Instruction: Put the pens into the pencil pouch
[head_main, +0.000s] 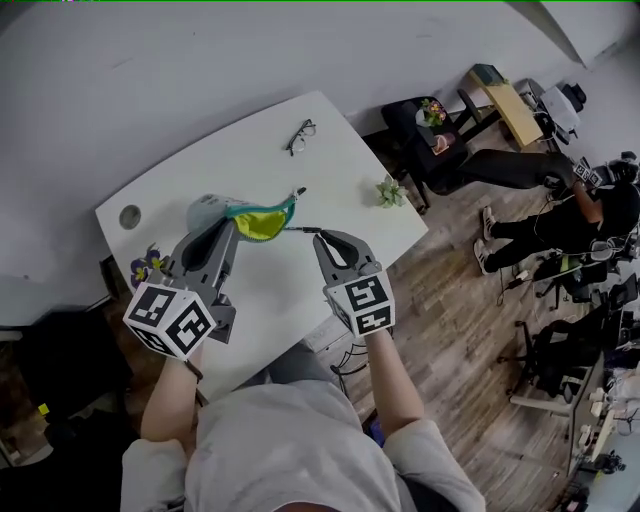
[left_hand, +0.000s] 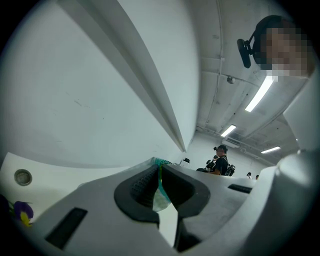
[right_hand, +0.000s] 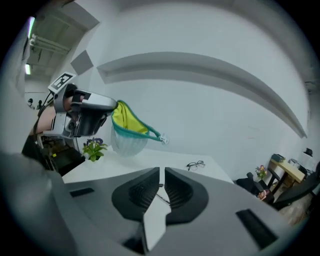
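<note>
My left gripper (head_main: 232, 225) is shut on the rim of the pencil pouch (head_main: 255, 217), a mesh pouch with a teal zip edge and yellow lining, and holds it above the white table (head_main: 240, 150) with its mouth open. In the left gripper view the teal rim (left_hand: 160, 181) is pinched between the pads. My right gripper (head_main: 320, 236) is shut on a thin dark pen (head_main: 300, 230), whose tip points at the pouch mouth. The right gripper view shows the pen (right_hand: 163, 198) as a thin line between the pads, with the pouch (right_hand: 129, 131) hanging ahead.
Glasses (head_main: 301, 135) lie at the table's far side. A small green plant (head_main: 389, 191) stands near the right edge and purple flowers (head_main: 148, 265) at the left corner. A cable hole (head_main: 130, 216) is on the left. A person (head_main: 560, 225) sits beyond chairs.
</note>
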